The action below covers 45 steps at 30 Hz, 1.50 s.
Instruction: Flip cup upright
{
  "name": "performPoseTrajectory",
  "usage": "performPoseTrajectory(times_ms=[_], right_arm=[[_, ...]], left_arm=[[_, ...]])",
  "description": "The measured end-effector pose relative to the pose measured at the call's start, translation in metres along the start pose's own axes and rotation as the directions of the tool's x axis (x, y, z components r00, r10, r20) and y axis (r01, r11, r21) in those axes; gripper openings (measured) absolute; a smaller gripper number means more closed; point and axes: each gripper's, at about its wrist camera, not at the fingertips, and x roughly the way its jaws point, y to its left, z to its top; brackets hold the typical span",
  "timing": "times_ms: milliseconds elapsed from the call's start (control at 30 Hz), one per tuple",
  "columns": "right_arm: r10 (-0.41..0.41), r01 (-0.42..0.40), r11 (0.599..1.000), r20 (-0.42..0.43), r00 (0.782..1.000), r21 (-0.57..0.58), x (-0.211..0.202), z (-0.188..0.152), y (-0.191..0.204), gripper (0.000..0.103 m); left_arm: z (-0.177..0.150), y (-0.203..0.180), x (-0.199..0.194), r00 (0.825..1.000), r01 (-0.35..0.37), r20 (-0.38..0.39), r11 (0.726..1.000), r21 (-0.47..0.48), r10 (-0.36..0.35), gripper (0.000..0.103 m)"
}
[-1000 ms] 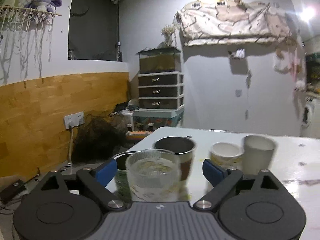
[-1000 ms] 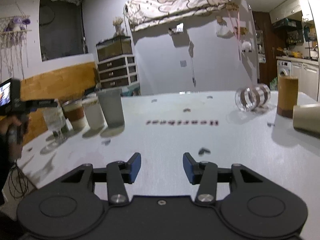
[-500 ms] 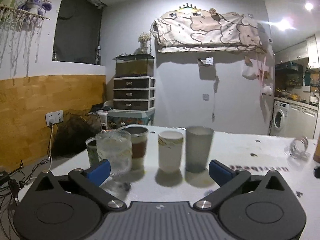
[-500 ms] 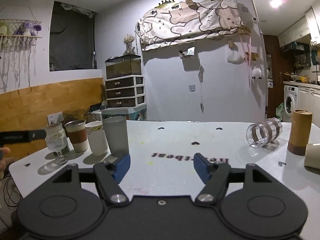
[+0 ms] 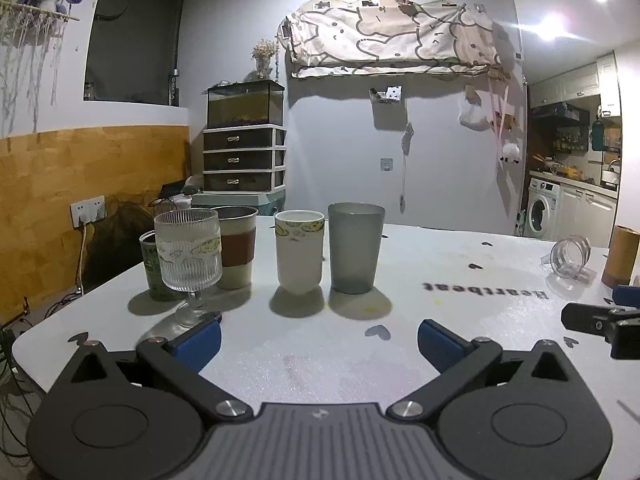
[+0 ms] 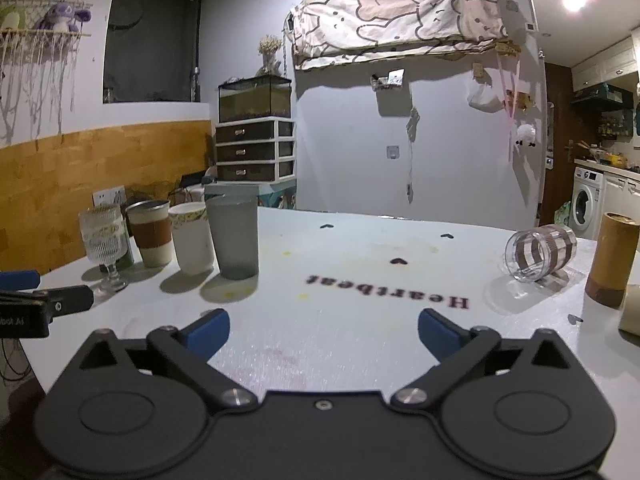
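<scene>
A: What stood at the left of the white table (image 5: 460,280)?

B: A small green cup (image 5: 150,266) was at the far left, partly hidden behind a ribbed stemmed glass (image 5: 188,254). Just beside came a metal-rimmed cup with a brown sleeve (image 5: 236,250), then a white paper cup with a yellow pattern (image 5: 299,254), then a grey tumbler (image 5: 354,248). All of them stood upright in a row, close together.

A: And the grippers?

B: The left gripper (image 5: 318,340) was low over the table in front of that row. Its blue fingers (image 5: 198,338) were wide apart and held nothing. The right gripper (image 6: 322,330) was beside it, more to the middle of the table, also spread wide and empty, above the printed word "Heartbeat" (image 6: 388,292).

A: Where was the cup to flip?

B: The clear striped cup (image 6: 540,254) lay on its side near the right end of the table, with its mouth turned toward the camera. It was well apart from both grippers. Just beside it, to the right, a brown cylinder (image 6: 614,258) stood upright, and a pale object (image 6: 632,310) was cut by the right edge of the view.
</scene>
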Motion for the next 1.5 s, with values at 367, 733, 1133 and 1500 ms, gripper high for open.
performPoseTrajectory(times_ms=[367, 733, 1133, 1500], right_arm=[[0.005, -0.005, 1.000, -0.016, 1.000, 0.013, 0.0035, -0.0005, 0.0015, 0.103], [-0.002, 0.003, 1.000, -0.020, 1.000, 0.021, 0.0042, -0.0006, -0.0003, 0.103], [-0.001, 0.001, 1.000, -0.021, 1.000, 0.021, 0.0043, -0.0005, -0.0005, 0.103], [-0.002, 0.002, 1.000, -0.021, 1.000, 0.022, 0.0041, -0.0004, -0.0007, 0.103]], left_arm=[[-0.0033, -0.0021, -0.0016, 1.000, -0.001, -0.007, 1.000, 0.010, 0.001, 0.103], [-0.0037, -0.0029, -0.0005, 1.000, -0.002, -0.013, 1.000, 0.010, 0.002, 0.103], [-0.0047, -0.0029, -0.0003, 1.000, -0.002, -0.012, 1.000, 0.013, 0.002, 0.103], [-0.0049, -0.0027, 0.0004, 1.000, -0.002, -0.016, 1.000, 0.012, 0.002, 0.103]])
